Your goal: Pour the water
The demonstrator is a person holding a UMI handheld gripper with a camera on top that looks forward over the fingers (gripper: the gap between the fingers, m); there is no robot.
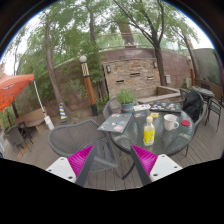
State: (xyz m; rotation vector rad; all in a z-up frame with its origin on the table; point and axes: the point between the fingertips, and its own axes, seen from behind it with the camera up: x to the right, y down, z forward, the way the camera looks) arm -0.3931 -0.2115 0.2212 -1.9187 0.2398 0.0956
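Beyond the wide-open, empty hand-held gripper [112, 162], a slim yellow bottle [149, 132] stands on the round glass table [120, 135].

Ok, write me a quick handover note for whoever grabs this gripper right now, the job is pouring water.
Gripper: open and empty, pink-padded fingers apart, held well back from the table.
Things: a yellow plastic bottle with a white cap stands upright on the round glass patio table, beyond the fingers. A white mug sits just past it, with another pale cup beside that. A grey metal mesh chair stands between the gripper and the table.
Done: nothing yet; bottle untouched.
Left: approach, grasp the bottle, pour into a cup. Whether the cap is on tight cannot be told.
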